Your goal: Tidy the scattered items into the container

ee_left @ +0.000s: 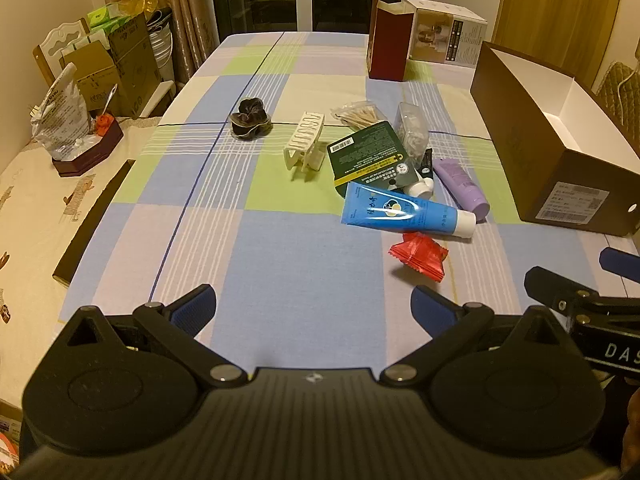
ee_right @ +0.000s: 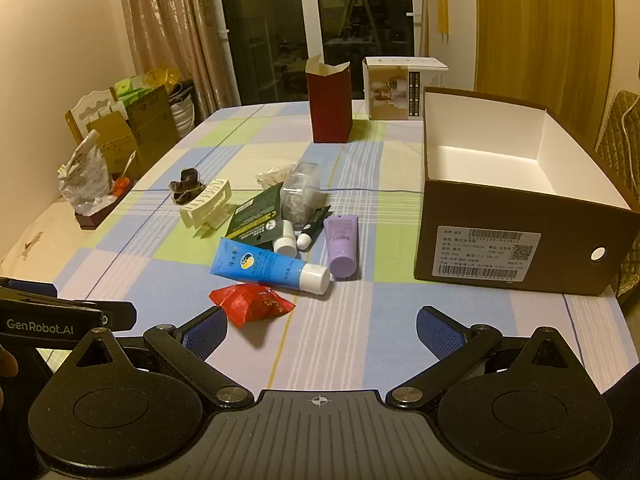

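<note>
Both tools gape wide and empty above the bench [ee_left: 280, 248]: the left tool [ee_left: 314, 306], the right tool [ee_right: 320, 330]. Just ahead of them lies the red packet [ee_right: 250, 304], the blue tube [ee_right: 272, 268] beyond; the open box [ee_right: 520, 236] sits ahead, rightward.

The brown box [ee_right: 520, 240] stands open, white inside. Left of the box lie a purple tube [ee_right: 341, 246], a blue tube [ee_right: 268, 266] and a red packet [ee_right: 250, 304]. Farther left of the box are a green packet [ee_right: 254, 218], a white clip [ee_right: 206, 204] and a dark scrunchie [ee_right: 186, 186].
</note>
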Demonstrator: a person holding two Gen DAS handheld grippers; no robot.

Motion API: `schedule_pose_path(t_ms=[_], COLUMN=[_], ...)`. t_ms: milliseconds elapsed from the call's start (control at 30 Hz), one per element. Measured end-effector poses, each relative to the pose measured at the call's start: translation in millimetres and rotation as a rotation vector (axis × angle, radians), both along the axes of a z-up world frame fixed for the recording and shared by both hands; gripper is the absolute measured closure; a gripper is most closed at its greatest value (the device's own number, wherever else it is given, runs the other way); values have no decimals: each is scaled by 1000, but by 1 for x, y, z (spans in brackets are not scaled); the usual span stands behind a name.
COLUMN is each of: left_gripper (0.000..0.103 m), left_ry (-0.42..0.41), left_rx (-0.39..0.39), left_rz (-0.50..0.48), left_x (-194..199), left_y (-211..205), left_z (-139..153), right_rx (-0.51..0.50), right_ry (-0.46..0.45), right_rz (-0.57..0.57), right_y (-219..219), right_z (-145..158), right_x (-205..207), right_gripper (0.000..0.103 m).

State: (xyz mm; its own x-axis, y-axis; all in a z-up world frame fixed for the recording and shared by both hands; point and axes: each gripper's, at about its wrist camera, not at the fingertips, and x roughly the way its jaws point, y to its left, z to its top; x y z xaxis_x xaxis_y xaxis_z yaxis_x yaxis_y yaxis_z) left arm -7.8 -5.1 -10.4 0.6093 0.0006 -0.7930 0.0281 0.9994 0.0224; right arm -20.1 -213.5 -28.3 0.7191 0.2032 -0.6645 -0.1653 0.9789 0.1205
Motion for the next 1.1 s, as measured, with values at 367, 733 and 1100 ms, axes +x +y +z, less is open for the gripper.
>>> schedule_pose_path(t_ms=[367, 733, 1100], left_gripper=[1, 1, 1], left_ry=[0, 3, 3], left_rx=[0, 0, -2], left_rz=[-8, -14, -16], left_x=[-2, -1, -1], left_y=[-3, -5, -6], left_z=[4, 4, 2], right_rx=[0, -1, 0], right_ry=[-1, 0, 0], right_rz=[1, 1, 1], right_y=[-1, -1, -2], right_z=[0, -1, -1], right_x=[-1, -1, -1], right_gripper=[0, 0, 0])
